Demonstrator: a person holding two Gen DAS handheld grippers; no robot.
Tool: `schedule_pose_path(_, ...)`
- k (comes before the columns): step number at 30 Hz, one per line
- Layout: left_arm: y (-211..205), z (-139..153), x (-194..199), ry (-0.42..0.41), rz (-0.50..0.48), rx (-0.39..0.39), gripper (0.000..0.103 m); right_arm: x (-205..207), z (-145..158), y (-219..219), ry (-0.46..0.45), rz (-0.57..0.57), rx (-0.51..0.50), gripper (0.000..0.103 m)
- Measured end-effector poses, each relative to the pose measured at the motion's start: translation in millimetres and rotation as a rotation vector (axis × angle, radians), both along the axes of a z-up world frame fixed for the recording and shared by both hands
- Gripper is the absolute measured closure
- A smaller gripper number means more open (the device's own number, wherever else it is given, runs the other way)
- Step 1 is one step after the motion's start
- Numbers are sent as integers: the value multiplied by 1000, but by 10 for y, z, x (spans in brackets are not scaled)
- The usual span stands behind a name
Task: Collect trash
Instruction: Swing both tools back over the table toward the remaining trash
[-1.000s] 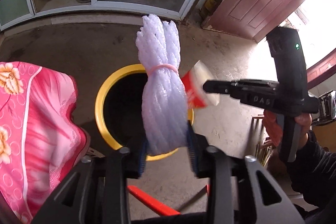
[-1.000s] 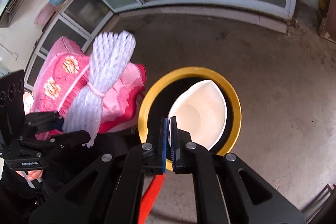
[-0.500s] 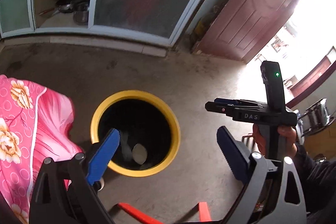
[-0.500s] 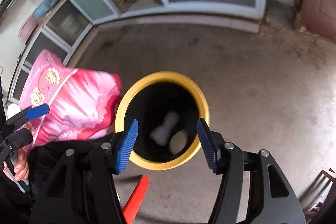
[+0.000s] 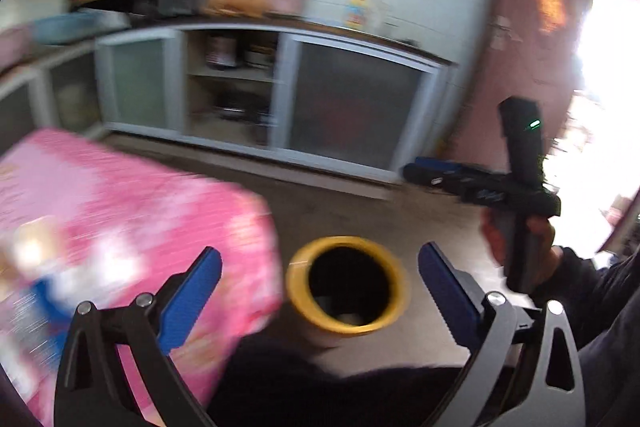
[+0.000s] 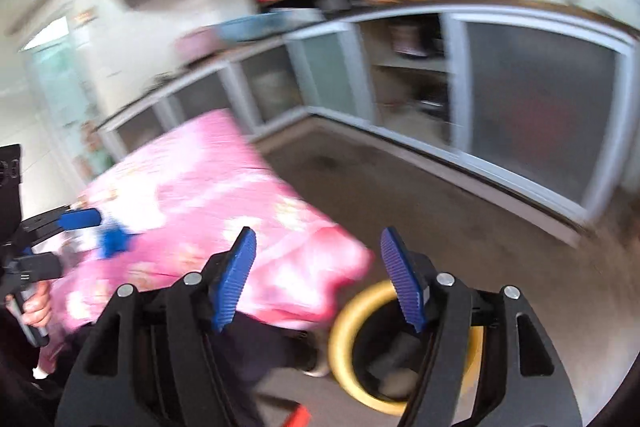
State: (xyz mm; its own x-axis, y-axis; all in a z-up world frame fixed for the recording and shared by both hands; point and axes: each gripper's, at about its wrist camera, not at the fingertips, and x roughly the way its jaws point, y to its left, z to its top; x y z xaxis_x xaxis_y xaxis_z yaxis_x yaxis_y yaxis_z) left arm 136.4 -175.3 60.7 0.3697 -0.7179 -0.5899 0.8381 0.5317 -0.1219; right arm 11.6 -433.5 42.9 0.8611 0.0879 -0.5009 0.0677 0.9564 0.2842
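A yellow-rimmed black trash bin (image 5: 347, 285) stands on the concrete floor; it also shows in the right wrist view (image 6: 352, 339) at the bottom. Pale trash lies dimly at its bottom. My left gripper (image 5: 320, 291) is open and empty, raised above and behind the bin. My right gripper (image 6: 320, 277) is open and empty, pointing over the corner of the pink cloth. The right gripper also shows in the left wrist view (image 5: 480, 187), held up at the right. Both views are blurred by motion.
A table with a pink flowered cloth (image 5: 120, 227) stands left of the bin, with blurred blue and white things on it (image 6: 112, 241). Cabinets with frosted sliding doors (image 5: 352, 111) line the far wall. A brown door (image 5: 540, 47) stands at the right by bright daylight.
A second ago the left gripper held a white foam net and the right a paper bowl over the bin. Both opened and dropped them in. Both grippers have since risen and tilted up towards the room.
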Motion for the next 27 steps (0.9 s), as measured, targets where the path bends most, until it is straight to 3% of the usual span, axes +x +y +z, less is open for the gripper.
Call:
schedule_pose_path(2, 424, 27, 8, -18, 109, 12, 8, 301, 11, 312, 11, 113, -2, 39)
schedule_pose_path(6, 1492, -64, 82, -4, 430, 47, 8, 876, -58, 923, 52, 282, -19, 38)
schedule_pose_path(12, 2401, -112, 53, 14, 718, 110, 8, 1257, -144, 1432, 86, 364, -30, 37)
schedule_pose_path(18, 2629, -276, 307, 52, 805, 152, 8, 1402, -160, 1615, 108, 363, -71, 37)
schedule_pose_path(27, 2557, -531, 637, 157, 807, 170, 8, 1794, -216, 1723, 148, 398, -58, 37)
